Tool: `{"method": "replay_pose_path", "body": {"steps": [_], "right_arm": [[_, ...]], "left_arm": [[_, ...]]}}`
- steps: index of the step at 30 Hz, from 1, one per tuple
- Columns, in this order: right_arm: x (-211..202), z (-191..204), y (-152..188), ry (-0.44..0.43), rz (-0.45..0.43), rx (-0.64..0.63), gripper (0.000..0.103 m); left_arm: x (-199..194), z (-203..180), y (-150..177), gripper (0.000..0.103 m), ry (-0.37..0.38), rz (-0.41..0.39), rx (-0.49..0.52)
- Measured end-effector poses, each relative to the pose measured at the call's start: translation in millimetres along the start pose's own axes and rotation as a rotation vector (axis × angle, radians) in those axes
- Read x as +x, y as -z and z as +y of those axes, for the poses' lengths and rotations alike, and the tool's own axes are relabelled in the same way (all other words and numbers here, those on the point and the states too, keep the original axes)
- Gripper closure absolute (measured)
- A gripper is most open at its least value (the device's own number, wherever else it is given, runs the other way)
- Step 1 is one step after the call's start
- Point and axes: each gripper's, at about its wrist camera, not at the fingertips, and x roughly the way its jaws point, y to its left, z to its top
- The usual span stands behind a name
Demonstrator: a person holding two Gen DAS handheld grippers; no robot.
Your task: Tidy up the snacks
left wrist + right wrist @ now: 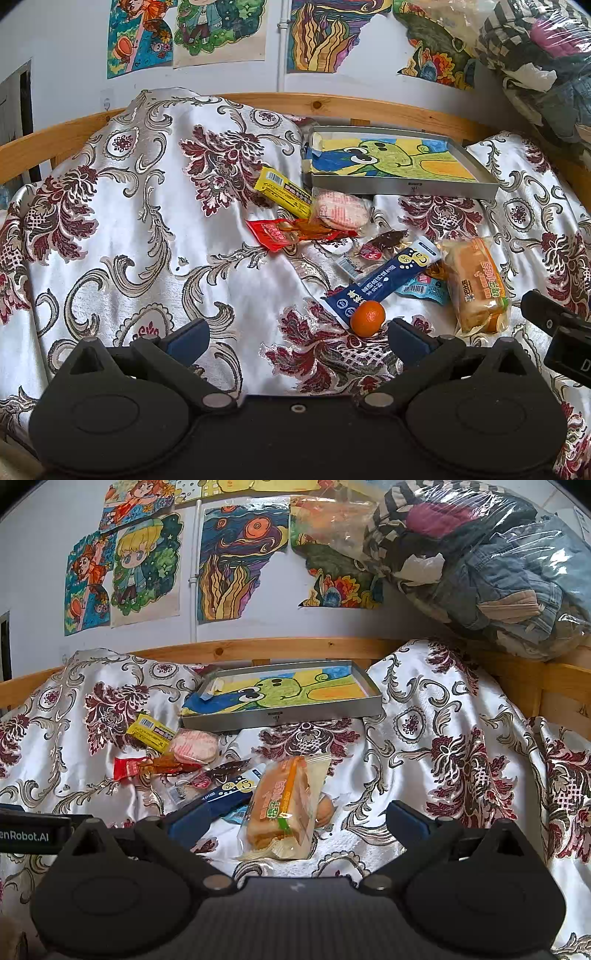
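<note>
Snacks [369, 258] before wide-open empty claws [297, 334]

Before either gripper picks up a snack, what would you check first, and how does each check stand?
1. Left gripper open, holding nothing: ok.
2. Right gripper open, holding nothing: ok.
3. Tray free of snacks: ok, only a drawing inside.
4. Bread pack lies between the right fingers' line: ok.
5. Tangerine clear of other snacks: not ok, it touches the blue packet.
6. Tray sits level on the cloth: cannot tell.
</note>
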Motion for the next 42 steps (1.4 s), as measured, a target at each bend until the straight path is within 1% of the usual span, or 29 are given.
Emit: {"method": "replay_pose_path", "body": {"steps": [7,15,20,22,26,30,33,35,38,42], "right_arm": [[1,-1,0,-0.001,0.001,-0.001,0.0],[4,4,3,0.015,0.033,-0.02,0.0],[12,2,-6,0.004,0.071,-0.041,0.0],[16,1,-11,-0.003,0.078,-0.059,0.0],[31,-3,-18,-0.03,0.086,-0.11,0.0],[49,-6,-21,-0.037,0.103,-0.162,0.0],[61,-9,-20,-0.042,0.108,-0.178,0.0],[67,-12,-20,-0.048,0.117,-0.166,0.0],[78,-18,-21,-0.083,0.141,-0.126,0.0],[97,-19,-25,-0.131,0.198,-0.053,0.0]], "left_arm": [[0,0,0,0.001,0.0,0.0,0.001],[1,0,0,0.001,-0.001,0.004,0.008],[3,-3,-3,0.001,-0.008,0.002,0.016],[8,-2,-4,0.001,0.01,0.002,0.023],[23,-4,-10,0.001,0.025,0.021,0.07],[39,-6,-15,0.001,0.039,0.037,0.111],[53,-12,-19,0.001,0.061,0.045,0.165],[62,-16,-20,0.001,0.077,0.046,0.206],[77,-19,-21,0.001,0.118,0.066,0.247],[94,-26,-20,0.001,0.163,0.096,0.292]]}}
